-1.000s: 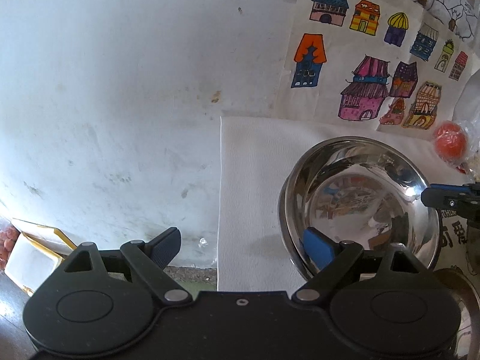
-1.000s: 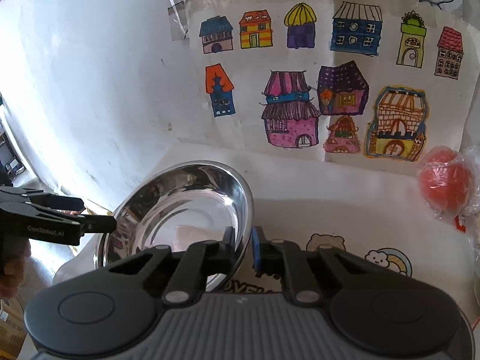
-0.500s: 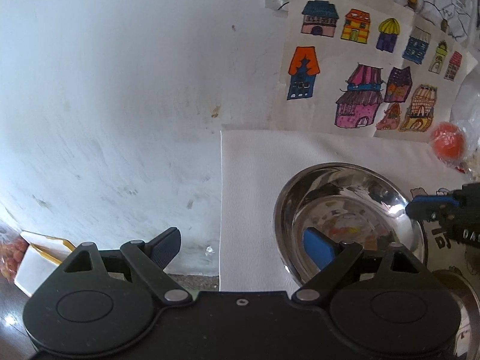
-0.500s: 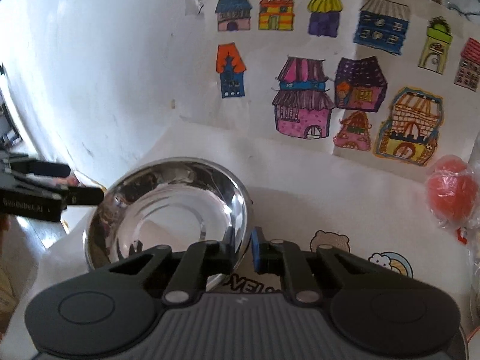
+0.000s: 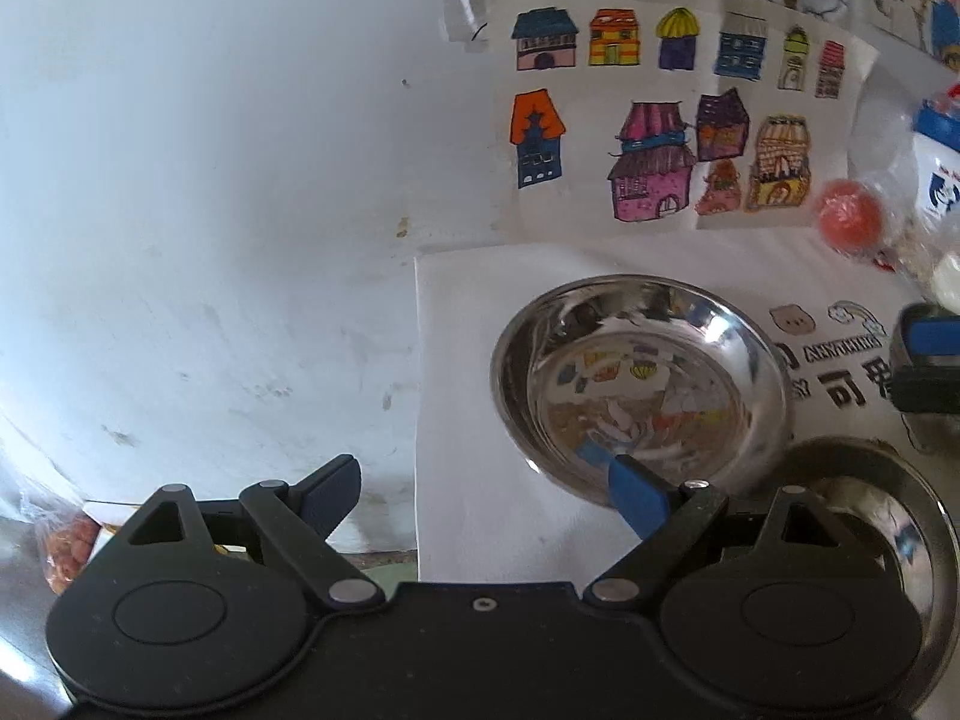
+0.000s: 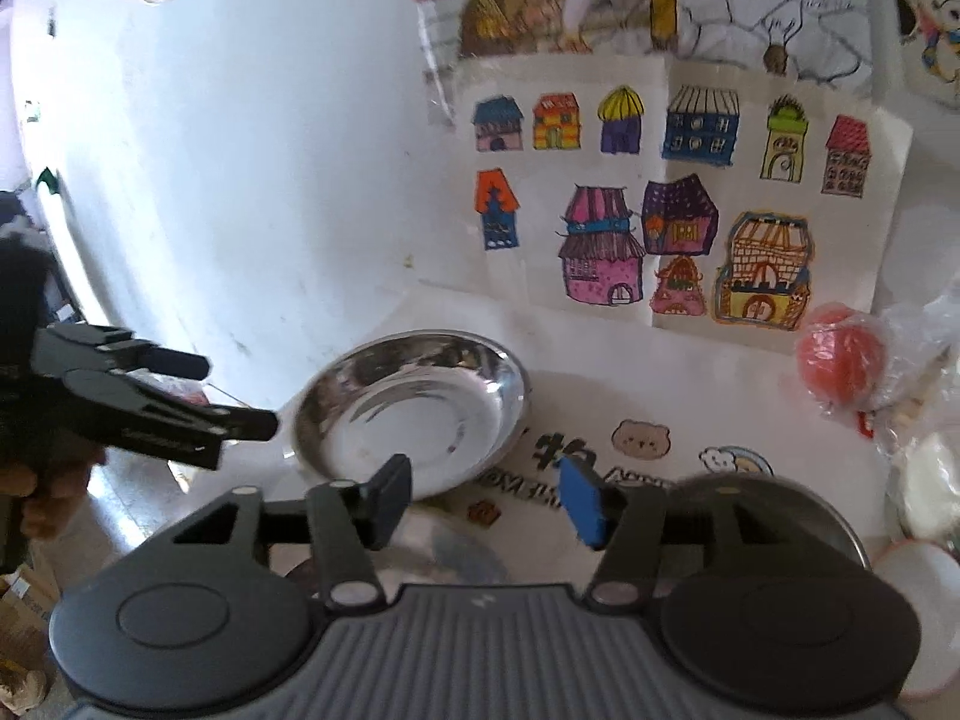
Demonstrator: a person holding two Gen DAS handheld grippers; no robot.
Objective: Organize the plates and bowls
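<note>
Steel bowl [image 6: 414,408] rests on the white cloth [image 6: 690,396], mid-frame. Right gripper [image 6: 486,498] jaws opening, nothing between them. Left gripper [image 5: 480,492] spread wide, empty. Advice: lift clear without nudging the rim.

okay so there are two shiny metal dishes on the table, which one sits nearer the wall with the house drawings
The shallow steel bowl lying in full view on the white cloth. The other metal dish sits nearer the camera, partly hidden behind the left gripper.
</note>
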